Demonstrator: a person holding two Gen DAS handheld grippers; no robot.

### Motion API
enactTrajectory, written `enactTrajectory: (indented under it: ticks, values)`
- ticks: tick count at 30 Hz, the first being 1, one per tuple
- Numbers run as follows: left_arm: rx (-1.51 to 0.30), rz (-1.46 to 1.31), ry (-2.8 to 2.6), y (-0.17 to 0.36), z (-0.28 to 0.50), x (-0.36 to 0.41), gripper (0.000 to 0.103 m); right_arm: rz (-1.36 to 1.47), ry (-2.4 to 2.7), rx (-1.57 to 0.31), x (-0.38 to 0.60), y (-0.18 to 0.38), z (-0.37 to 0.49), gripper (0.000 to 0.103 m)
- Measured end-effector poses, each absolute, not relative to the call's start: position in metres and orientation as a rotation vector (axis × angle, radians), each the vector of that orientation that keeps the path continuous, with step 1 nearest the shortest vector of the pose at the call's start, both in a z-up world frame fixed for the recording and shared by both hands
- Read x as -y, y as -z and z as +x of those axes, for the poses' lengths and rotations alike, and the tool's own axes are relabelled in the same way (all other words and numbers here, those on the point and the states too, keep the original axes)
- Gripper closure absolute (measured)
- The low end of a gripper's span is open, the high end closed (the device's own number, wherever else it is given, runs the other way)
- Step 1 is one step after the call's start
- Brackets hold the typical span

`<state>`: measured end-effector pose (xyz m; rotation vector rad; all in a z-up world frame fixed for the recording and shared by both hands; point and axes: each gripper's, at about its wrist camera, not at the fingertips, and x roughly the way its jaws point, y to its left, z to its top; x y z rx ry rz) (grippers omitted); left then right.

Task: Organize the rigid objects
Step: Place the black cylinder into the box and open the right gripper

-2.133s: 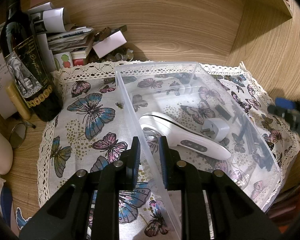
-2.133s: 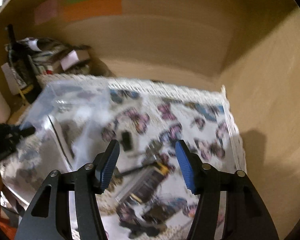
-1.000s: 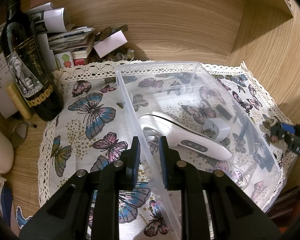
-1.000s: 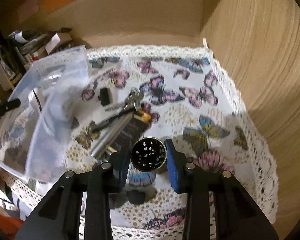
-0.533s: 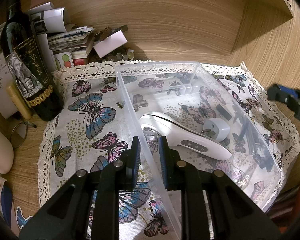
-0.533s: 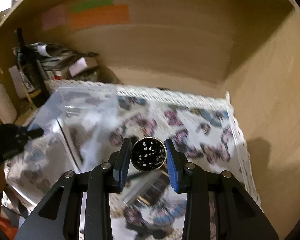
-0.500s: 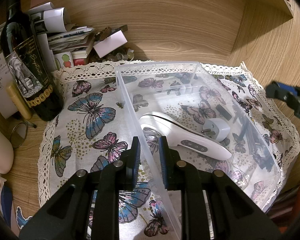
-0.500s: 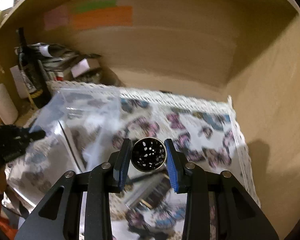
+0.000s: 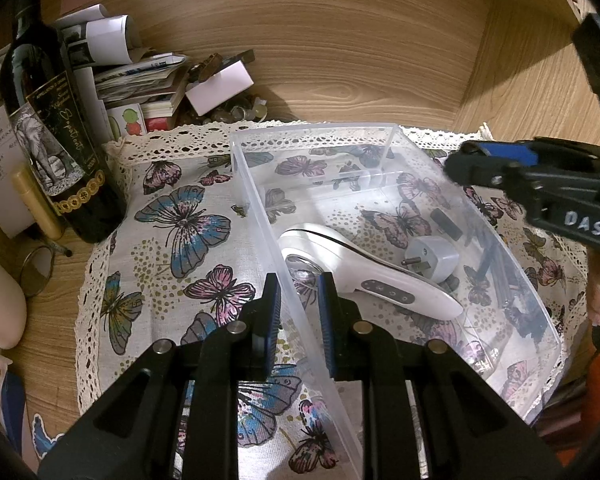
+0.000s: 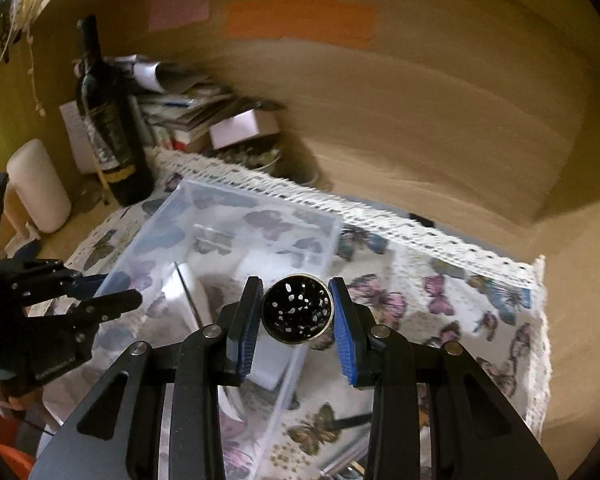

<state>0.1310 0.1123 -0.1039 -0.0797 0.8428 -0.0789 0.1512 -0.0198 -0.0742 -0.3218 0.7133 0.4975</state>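
Note:
A clear plastic bin (image 9: 396, 136) sits on a butterfly cloth (image 9: 188, 224). It holds a white handheld device (image 9: 364, 268) and a grey plug adapter (image 9: 436, 258). My left gripper (image 9: 298, 312) is shut on the bin's near left wall. My right gripper (image 10: 296, 310) is shut on a round metal piece with a dark perforated face (image 10: 297, 309) and holds it in the air above the bin's right wall (image 10: 332, 236). The right gripper also shows in the left wrist view (image 9: 496, 160), over the bin's far right.
A dark wine bottle (image 9: 56, 136) stands at the left of the cloth, with stacked papers and a white box (image 9: 220, 86) behind it. Wooden walls close the back and right. Dark items (image 9: 500, 276) lie on the cloth beyond the bin's right wall.
My right gripper closed on the round metal piece on the cloth, lifted it and carried it left over the bin. My left gripper has stayed put on the bin wall.

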Motion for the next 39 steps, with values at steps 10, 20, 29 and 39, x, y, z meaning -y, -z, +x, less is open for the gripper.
enactTrajectory:
  ticks: [10,20,29,39]
  values:
    - [-0.843,-0.078,0.078,0.104,0.131,-0.111,0.084,-0.375,-0.541,-0.825,-0.005,0.100,0.165,0.072]
    - [-0.843,-0.077,0.078,0.104,0.131,-0.111,0.084,-0.394,-0.542,-0.852,-0.011,0.106,0.167,0.070]
    - [-0.846,-0.071,0.076,0.104,0.131,-0.110,0.084,-0.322,-0.497,-0.753,0.018,0.078,0.153,0.064]
    - [-0.846,-0.066,0.075,0.104,0.131,-0.110,0.084,-0.249,-0.343,-0.694,0.085,0.068,0.119,0.057]
